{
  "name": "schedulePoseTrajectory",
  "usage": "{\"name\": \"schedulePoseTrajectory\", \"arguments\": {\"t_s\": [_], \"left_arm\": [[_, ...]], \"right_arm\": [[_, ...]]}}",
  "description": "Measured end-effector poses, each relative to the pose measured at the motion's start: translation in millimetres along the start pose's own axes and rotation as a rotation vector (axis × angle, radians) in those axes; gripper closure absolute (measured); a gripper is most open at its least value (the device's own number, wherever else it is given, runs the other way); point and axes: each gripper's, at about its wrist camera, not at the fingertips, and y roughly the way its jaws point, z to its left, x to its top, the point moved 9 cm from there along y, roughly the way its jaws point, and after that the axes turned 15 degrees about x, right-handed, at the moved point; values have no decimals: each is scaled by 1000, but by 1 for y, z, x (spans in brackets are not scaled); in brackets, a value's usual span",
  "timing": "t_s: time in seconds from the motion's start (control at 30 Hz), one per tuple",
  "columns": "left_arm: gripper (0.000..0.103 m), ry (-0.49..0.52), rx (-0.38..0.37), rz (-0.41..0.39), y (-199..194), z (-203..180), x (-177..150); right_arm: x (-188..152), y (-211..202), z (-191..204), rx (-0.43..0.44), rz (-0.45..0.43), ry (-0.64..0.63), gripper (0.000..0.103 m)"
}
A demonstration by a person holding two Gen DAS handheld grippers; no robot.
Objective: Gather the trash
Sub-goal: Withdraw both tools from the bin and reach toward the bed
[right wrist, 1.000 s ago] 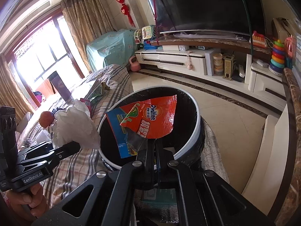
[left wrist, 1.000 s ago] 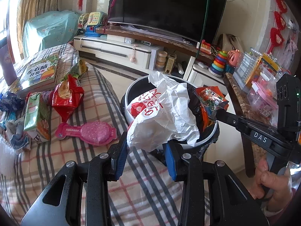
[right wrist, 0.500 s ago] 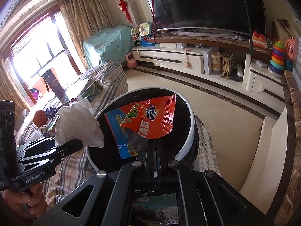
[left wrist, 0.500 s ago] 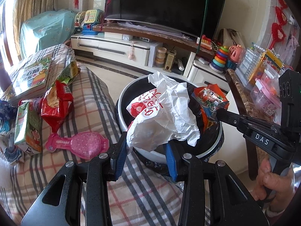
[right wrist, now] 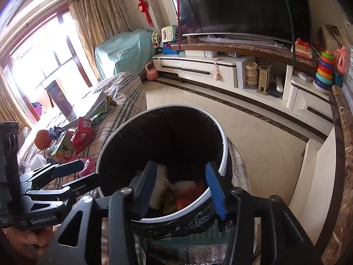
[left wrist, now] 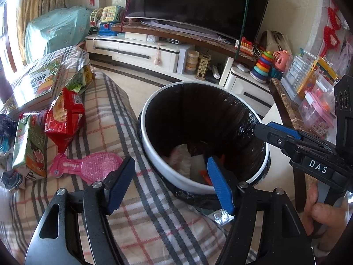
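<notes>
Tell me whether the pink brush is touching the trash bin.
Apart. The left wrist view shows plaid blanket between the pink brush and the trash bin.

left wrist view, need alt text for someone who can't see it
The left tool, jaws opening and empty, hangs over a black-lined white trash bin with crumpled wrappers at the bottom. Snack packets and a pink brush lie on the plaid blanket.

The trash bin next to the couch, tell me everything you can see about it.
The trash bin is round and white, looks like plastic, and stands upright on the floor against the plaid-covered couch. A shiny black bag lines it and folds over the rim. It has no lid on. At the bottom lie crumpled white paper and orange wrappers. Both tools hover above its near rim, jaws opening with nothing between them.
</notes>
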Motion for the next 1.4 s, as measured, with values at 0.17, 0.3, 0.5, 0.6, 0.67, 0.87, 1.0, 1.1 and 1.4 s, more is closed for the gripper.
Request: {"name": "schedulePoseTrajectory", "arguments": {"t_s": [0.17,0.3,0.5,0.6,0.67,0.87,1.0,1.1,1.4], "left_arm": [[32,-41,3,-3,-9,16,-13],[31,-79,11,-1,-18,32,-29],[30,-152,37,-11,-34,62,-51],[29,-186,50,-19,-43,78,-61],[29,-206,61,-22,-48,89,-67],[28,-275,88,-22,-59,124,-85],[28,-311,113,-12,-61,145,-99],[28,-339,126,0,-62,158,-108],[28,-389,163,18,-61,186,-125]], "right_arm": [[-4,-7,10,25,-37,15,21],[-8,-11,21,51,-62,25,10],[-20,-10,51,92,-72,5,6],[-26,-6,68,112,-66,-11,6],[-30,-3,78,126,-62,-22,6],[-40,8,109,164,-45,-55,5],[-46,18,125,182,-23,-77,5],[-51,25,136,194,-7,-95,5],[-63,44,164,229,43,-145,5]]}}
